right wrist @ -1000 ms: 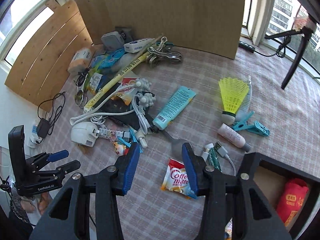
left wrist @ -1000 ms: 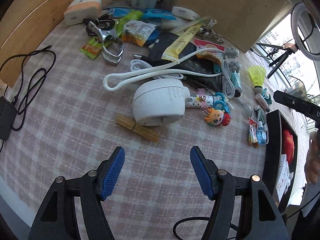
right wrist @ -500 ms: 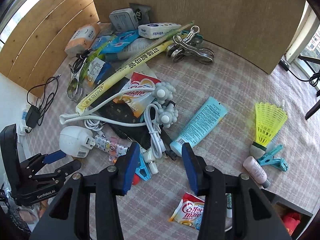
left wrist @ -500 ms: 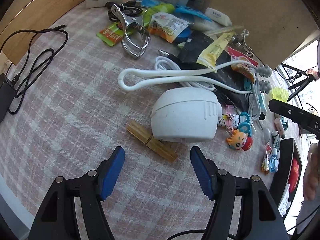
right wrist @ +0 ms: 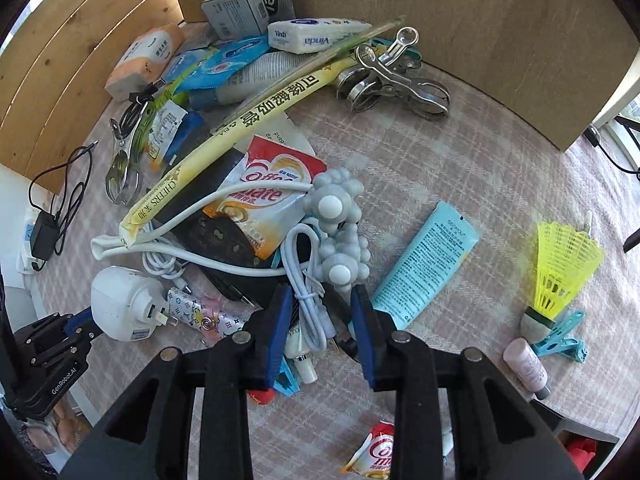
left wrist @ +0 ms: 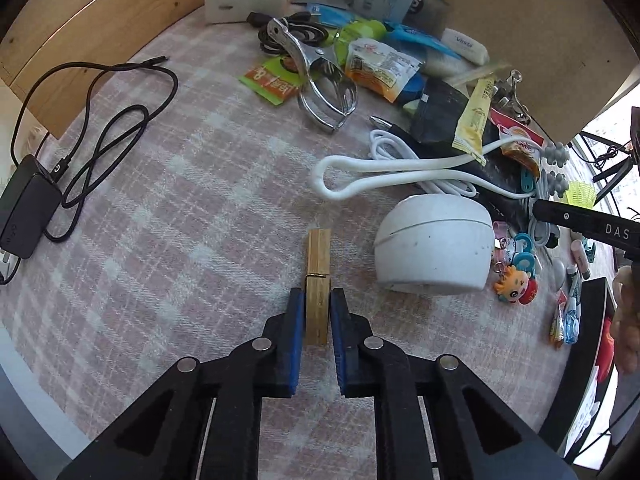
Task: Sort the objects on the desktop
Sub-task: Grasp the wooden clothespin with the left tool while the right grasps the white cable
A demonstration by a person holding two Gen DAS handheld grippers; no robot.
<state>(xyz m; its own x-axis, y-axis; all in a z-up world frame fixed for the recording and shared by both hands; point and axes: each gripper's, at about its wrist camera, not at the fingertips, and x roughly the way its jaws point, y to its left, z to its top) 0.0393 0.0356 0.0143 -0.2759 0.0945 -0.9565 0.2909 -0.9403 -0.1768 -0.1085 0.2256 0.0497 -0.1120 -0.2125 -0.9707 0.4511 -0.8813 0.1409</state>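
Note:
A wooden clothespin [left wrist: 318,256] lies on the pink checked cloth [left wrist: 200,208], just left of a white round plug adaptor [left wrist: 434,248]. My left gripper [left wrist: 317,300] points down at it. Its jaws are closing, and both blue pads press on the sides of the pin's near end. My right gripper [right wrist: 320,296] hangs over the cluttered pile with its jaws closing. A coiled white USB cable [right wrist: 314,320] lies between its pads, which stand clear of it. Grey bobbled massage balls [right wrist: 334,208] sit just beyond its tips.
A black charger with its cord [left wrist: 28,208] lies at the far left. Metal clips [right wrist: 392,80], snack sachets, tissue packs and a yellow straw pack crowd the back. A blue tube [right wrist: 426,264], yellow shuttlecock [right wrist: 560,264] and black bin [left wrist: 592,320] are to the right. Wooden boards wall the back.
The left gripper came down over the clothespin and its jaws closed onto it. The right gripper moved from near the coffee sachet to over the pile, and its jaws narrowed around the white cable.

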